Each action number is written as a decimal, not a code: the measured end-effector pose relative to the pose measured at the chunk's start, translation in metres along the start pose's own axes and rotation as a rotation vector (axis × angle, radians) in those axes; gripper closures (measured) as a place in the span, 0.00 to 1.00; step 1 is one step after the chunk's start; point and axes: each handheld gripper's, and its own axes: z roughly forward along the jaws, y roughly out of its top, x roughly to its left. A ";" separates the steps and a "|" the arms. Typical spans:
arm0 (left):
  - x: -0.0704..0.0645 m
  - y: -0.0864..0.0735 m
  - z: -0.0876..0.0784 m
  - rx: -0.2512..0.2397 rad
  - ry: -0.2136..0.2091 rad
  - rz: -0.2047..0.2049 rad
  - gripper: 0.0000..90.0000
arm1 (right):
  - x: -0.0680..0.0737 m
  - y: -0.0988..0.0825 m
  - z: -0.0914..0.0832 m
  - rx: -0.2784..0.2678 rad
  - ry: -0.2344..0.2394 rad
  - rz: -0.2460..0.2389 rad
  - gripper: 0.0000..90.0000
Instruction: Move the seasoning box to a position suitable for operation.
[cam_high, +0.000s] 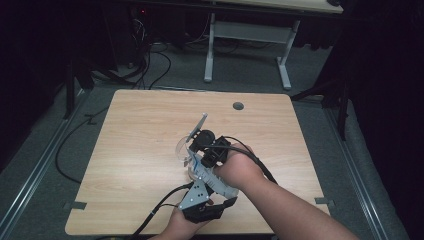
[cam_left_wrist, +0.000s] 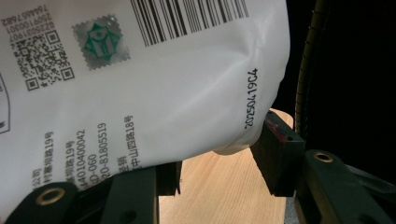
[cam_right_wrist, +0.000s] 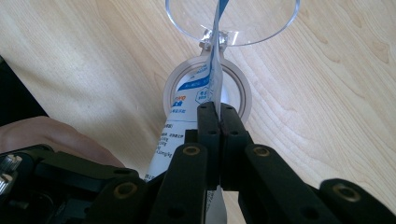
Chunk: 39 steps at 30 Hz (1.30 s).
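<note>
White pouch (cam_left_wrist: 154, 88), printed with a barcode, QR code and date stamp, sits above the near middle of the wooden table (cam_high: 135, 140), held between my two tools. Near edge, high view: my left gripper (cam_high: 197, 172), grey plate on top, cable trailing to the table's front edge. In the left gripper view its jaws stand partly apart with the pouch's bulging lower body between them, both black pads touching the white film. Just beyond: my right gripper (cam_right_wrist: 218, 122), jaws fully pinched together on the pouch's flat blue-and-white top seam, which stands edge-on between the pads. Farther: a clear round glass (cam_right_wrist: 232, 21) lying beyond the pouch's top edge, seemingly touching it, table grain visible through it.
</note>
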 end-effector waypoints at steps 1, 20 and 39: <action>0.000 0.000 0.000 0.001 0.000 0.000 0.62 | 0.000 0.000 0.000 0.002 0.002 -0.002 1.00; -0.001 0.000 0.001 0.002 -0.001 -0.003 0.62 | 0.001 0.000 0.001 0.011 -0.003 -0.004 1.00; 0.000 -0.002 0.000 0.003 0.003 0.006 0.62 | 0.001 -0.001 -0.001 -0.004 -0.002 0.001 1.00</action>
